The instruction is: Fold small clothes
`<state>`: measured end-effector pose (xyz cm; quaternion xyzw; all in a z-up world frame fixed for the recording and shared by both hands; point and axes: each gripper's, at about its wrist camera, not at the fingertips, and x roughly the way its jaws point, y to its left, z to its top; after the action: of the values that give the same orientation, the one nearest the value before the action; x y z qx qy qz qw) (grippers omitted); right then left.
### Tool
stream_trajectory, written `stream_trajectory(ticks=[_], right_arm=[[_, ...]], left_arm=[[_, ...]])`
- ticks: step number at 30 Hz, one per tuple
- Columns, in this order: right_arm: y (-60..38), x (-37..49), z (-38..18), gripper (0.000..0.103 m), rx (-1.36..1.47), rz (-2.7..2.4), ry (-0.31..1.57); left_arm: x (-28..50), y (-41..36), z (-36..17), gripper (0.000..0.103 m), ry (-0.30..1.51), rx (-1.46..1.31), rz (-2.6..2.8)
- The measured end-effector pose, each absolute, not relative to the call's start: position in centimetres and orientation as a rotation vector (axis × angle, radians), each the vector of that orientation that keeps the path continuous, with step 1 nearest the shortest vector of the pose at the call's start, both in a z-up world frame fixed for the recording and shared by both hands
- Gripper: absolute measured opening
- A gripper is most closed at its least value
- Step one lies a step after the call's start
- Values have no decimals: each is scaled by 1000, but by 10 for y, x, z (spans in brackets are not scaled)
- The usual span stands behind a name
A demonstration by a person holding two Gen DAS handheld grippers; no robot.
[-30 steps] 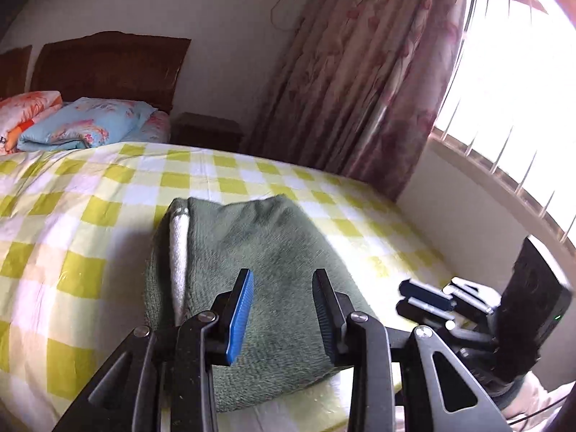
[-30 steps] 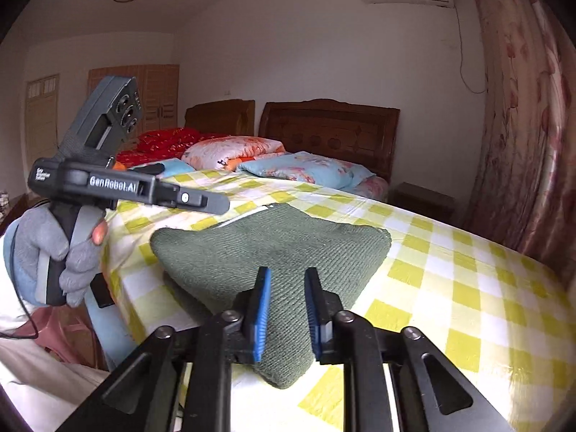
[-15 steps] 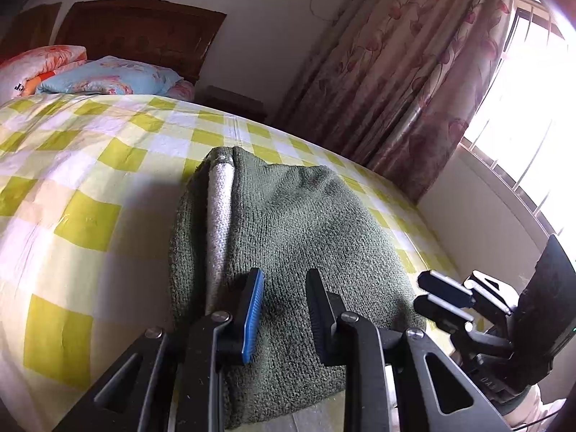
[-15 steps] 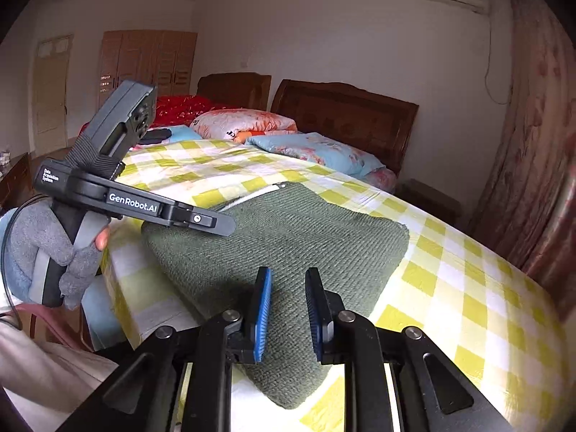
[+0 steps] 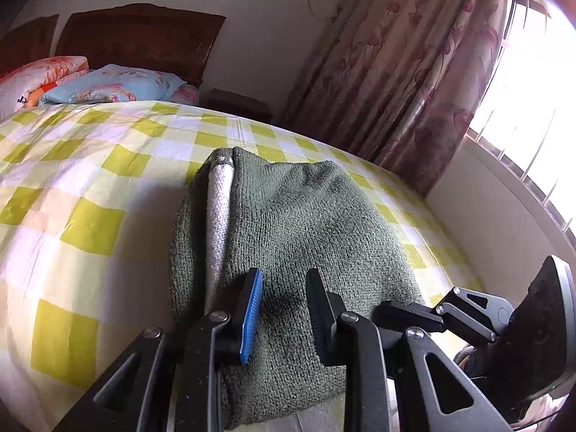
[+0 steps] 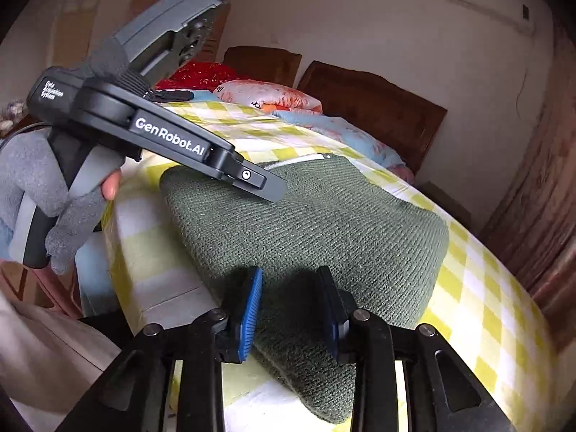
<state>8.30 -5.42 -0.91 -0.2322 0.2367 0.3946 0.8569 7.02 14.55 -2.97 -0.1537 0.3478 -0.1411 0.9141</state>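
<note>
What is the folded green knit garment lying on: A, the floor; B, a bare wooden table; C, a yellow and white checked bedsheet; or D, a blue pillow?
C: the green knit garment rests flat on the yellow and white checked bedsheet, whose checks show on every side of it in both wrist views.

Left wrist view: low and close over the near bed (image 5: 90,187) edge, facing the headboard (image 5: 140,46) and the curtained window (image 5: 532,82). Right wrist view: equally close, from the other near corner, facing the headboard (image 6: 374,108) and far wall. Shared: folded green sweater (image 5: 298,237) (image 6: 324,226), checked sheet, pillows, each other's gripper.
</note>
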Motion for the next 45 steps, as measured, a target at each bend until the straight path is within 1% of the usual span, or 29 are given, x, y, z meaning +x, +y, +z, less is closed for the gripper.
stream_trajectory(ticks=[2, 5, 6, 7, 8, 10, 11, 12, 13, 14, 15, 16, 18, 19, 20, 22, 25, 27, 28, 31, 34, 37, 39, 41, 43, 45], right_arm=[[-61, 88, 2, 0, -437, 845, 517], [-76, 87, 14, 0, -388, 783, 435], [-81, 90, 14, 4, -361, 774, 438], [-83, 95, 9, 20, -344, 776, 469], [-81, 100, -2, 30, -358, 784, 523], [-81, 97, -8, 71, -369, 796, 493], [-79, 98, -5, 72, -358, 794, 510], [-78, 100, -2, 79, -354, 796, 526], [-77, 101, 1, 90, -363, 802, 532], [-75, 100, 3, 92, -375, 806, 530], [-76, 99, 7, 99, -377, 810, 528], [-77, 99, 11, 103, -370, 812, 520], [-80, 101, 22, 103, -352, 802, 487], [-82, 105, 27, 103, -346, 792, 474], [-82, 110, 30, 103, -342, 774, 466], [-85, 123, 32, 103, -307, 745, 474], [-76, 145, 4, 103, -300, 789, 606], [-76, 141, -3, 103, -304, 796, 555], [-78, 141, -2, 103, -292, 801, 573], [-76, 146, 11, 103, -347, 817, 599], [-80, 157, 29, 103, -360, 794, 543], [-82, 183, 41, 103, -319, 763, 527], [-77, 205, 29, 103, -299, 773, 597], [-70, 222, 2, 103, -307, 784, 696], [-78, 230, -6, 103, -198, 822, 704], [-79, 233, 0, 103, -192, 813, 720]], left_arm=[[70, 141, -29, 26, 719, -294, -279], [70, 139, -29, 27, 717, -280, -271], [70, 138, -29, 27, 717, -277, -269], [70, 138, -29, 27, 717, -274, -268], [70, 138, -29, 27, 719, -273, -269], [70, 137, -29, 28, 719, -266, -266], [70, 137, -29, 28, 718, -262, -265], [70, 137, -29, 28, 719, -260, -264], [70, 137, -29, 28, 719, -259, -263], [71, 137, -28, 29, 721, -257, -263], [71, 136, -28, 29, 723, -254, -262], [72, 135, -26, 30, 727, -251, -261], [74, 131, -18, 33, 728, -234, -246], [75, 126, -11, 40, 716, -210, -231], [75, 121, -4, 54, 698, -183, -220], [78, 112, 7, 69, 665, -148, -230], [96, 104, -2, 70, 713, -122, -205], [109, 107, -25, 68, 795, -130, -166], [108, 108, -29, 67, 781, -128, -174], [104, 104, -15, 68, 776, -98, -181], [110, 107, 10, 68, 716, -101, -181], [132, 112, 24, 68, 700, -114, -180], [152, 116, 13, 68, 740, -111, -141], [173, 123, -12, 68, 834, -110, -90], [179, 130, -29, 68, 881, -128, -66], [173, 134, -23, 68, 867, -149, -81]])
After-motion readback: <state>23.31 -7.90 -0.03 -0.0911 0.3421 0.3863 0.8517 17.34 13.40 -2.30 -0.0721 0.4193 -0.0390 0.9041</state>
